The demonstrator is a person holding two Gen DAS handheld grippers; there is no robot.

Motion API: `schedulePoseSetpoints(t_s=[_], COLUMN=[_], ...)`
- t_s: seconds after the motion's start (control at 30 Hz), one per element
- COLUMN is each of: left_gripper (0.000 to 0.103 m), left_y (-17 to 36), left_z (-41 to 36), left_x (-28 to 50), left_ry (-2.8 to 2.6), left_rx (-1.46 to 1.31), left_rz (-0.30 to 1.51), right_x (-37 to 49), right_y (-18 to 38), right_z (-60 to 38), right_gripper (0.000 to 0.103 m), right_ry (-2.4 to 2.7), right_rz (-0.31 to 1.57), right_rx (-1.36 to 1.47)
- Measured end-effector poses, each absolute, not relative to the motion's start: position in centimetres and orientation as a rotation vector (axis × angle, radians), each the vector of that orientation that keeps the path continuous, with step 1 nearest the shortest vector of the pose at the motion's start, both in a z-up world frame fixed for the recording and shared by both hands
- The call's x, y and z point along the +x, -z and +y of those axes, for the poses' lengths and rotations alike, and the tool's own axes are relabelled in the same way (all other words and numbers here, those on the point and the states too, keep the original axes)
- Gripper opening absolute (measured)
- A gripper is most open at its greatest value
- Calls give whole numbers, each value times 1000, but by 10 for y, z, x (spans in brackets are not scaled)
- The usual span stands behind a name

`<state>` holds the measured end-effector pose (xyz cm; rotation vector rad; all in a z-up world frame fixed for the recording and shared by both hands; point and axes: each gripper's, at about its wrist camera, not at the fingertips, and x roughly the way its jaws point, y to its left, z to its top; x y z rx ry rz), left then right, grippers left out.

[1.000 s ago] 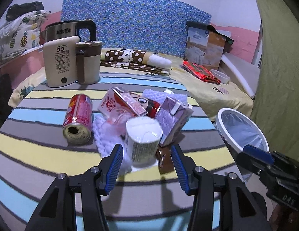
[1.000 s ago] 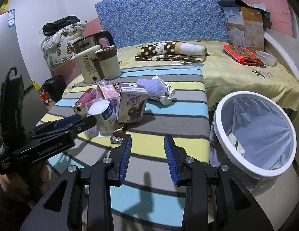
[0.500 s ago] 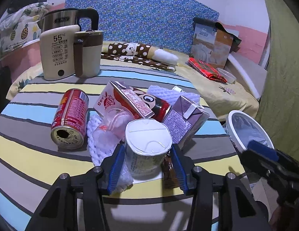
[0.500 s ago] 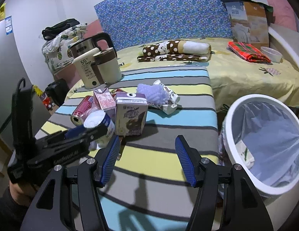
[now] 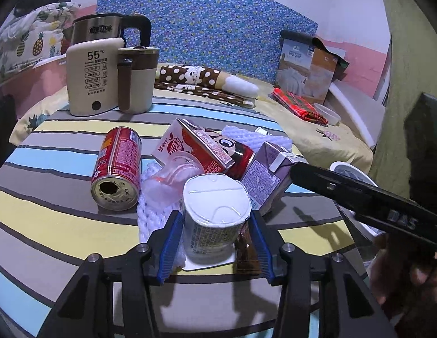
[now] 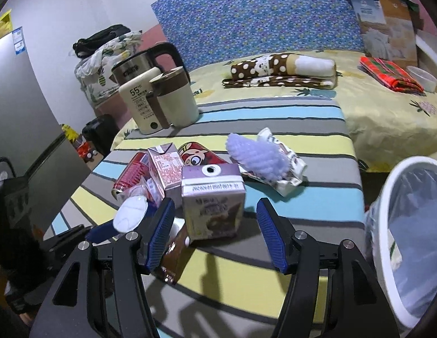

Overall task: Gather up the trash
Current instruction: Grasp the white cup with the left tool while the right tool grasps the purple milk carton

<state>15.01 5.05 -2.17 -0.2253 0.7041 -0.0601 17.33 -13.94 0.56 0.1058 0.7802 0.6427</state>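
A white foil-lidded cup (image 5: 215,205) stands on the striped table (image 5: 49,219). My left gripper (image 5: 215,219) is shut on it, a blue pad against each side. Behind it lie a red can (image 5: 117,166), a red-and-pink carton (image 5: 195,146) and a white foam net (image 5: 150,214). A purple milk carton (image 6: 212,205) stands upright between the fingers of my right gripper (image 6: 215,208), which is open with a gap on each side. A brown wrapper (image 6: 173,256) lies by the right gripper's left finger. The white bin (image 6: 410,225) with a liner stands off the table's right edge.
A kettle (image 5: 105,28), a cream warmer (image 5: 88,79) and a lidded mug (image 5: 136,79) stand at the table's far left. A lavender foam net (image 6: 255,155) rests on a crumpled wrapper (image 6: 291,169). Beyond is a bed (image 6: 387,112) with folded cloths and a box.
My left gripper has come forward around the white cup and narrowed onto it. My right gripper has spread its jaws wider and moved left from the bin side to straddle the purple carton.
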Motion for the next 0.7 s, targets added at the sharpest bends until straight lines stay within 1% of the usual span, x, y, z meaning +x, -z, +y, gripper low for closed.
schedulePoseSetpoints(t_s=[0.2, 0.3, 0.33, 0.7], left_gripper=[49, 49, 49, 48], left_y=[21, 21, 20, 8], left_z=[54, 53, 53, 49], left_x=[149, 147, 146, 137], left_ry=[84, 89, 90, 91], left_rx=[-227, -227, -226, -215], left_rz=[694, 691, 691, 660], right_x=[180, 182, 181, 164], right_y=[-4, -5, -7, -24], right_z=[-132, -136, -138, -153], right_gripper=[62, 62, 54, 54], right_ry=[-623, -626, -622, -597], right_rz=[788, 790, 782, 726], right_rx=[54, 83, 92, 116])
